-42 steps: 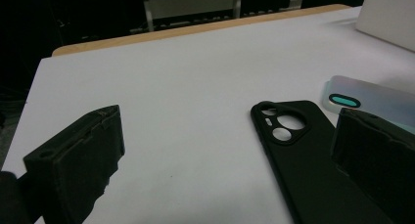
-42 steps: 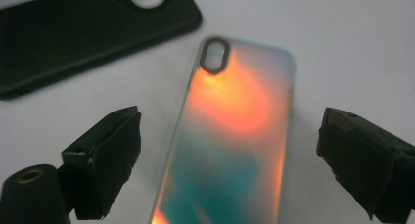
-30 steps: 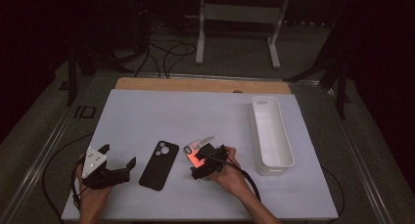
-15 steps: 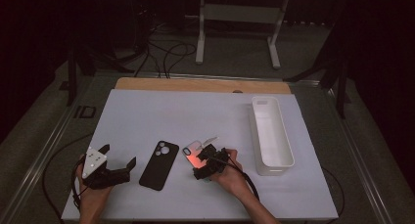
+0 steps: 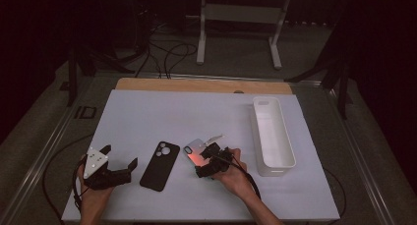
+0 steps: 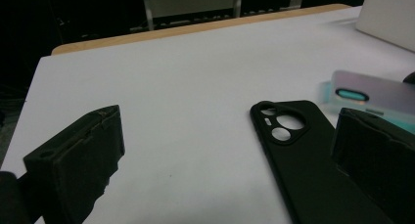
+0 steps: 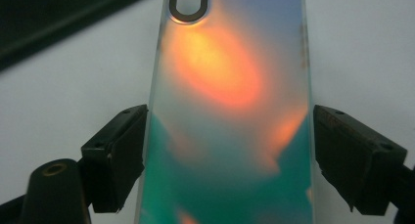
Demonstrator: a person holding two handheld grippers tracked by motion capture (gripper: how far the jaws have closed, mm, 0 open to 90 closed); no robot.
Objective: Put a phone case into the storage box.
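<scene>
the right gripper (image 5: 209, 158) is straddling the near end of the iridescent phone case (image 7: 230, 111), which is lying flat on the white table (image 5: 162, 112) right of centre; its jaws have just been closing, the left pad looking against the case edge and the right pad a sliver clear, so no firm grip is judged yet. the left gripper (image 5: 118, 166) is resting wide open and holding nothing at the near left, seemingly waiting beside the black phone case (image 5: 160, 166). the white tray (image 5: 290, 151) is sitting to the right, a likely destination.
</scene>
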